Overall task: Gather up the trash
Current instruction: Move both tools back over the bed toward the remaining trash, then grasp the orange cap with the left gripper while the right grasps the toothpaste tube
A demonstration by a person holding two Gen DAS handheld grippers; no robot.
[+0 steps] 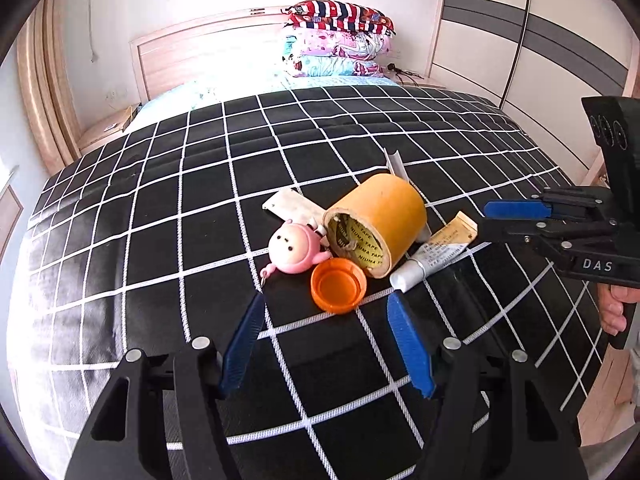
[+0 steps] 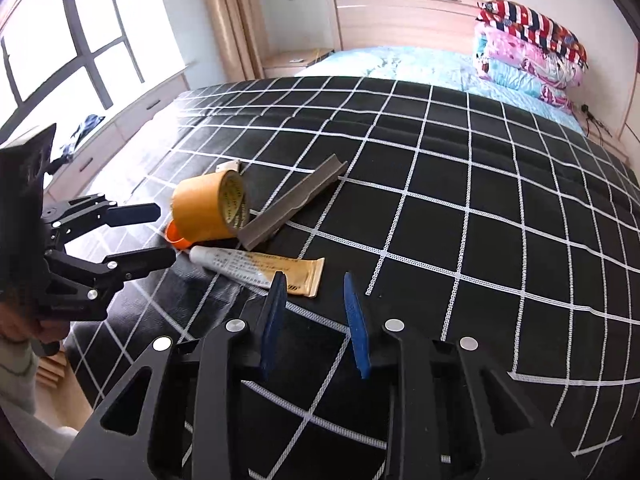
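A pile of small items lies on the black checked bedspread (image 1: 160,208). It holds an orange cap (image 1: 338,286), a pink round toy (image 1: 294,248), a yellow tape roll (image 1: 376,226), a white and tan tube (image 1: 434,250), a flat white packet (image 1: 294,208) and a grey strip (image 2: 294,202). My left gripper (image 1: 326,304) is open, just short of the cap. My right gripper (image 2: 314,284) is open, its left fingertip at the tube's flat end (image 2: 308,276). The tape roll (image 2: 210,206) and the cap (image 2: 178,238) also show in the right wrist view.
Stacked pillows (image 1: 340,40) sit at the wooden headboard (image 1: 200,52). A wardrobe (image 1: 540,40) stands at the right, a window (image 2: 60,40) and low drawers (image 2: 120,128) at the left. The bed's near edge drops to a wooden floor (image 2: 52,368).
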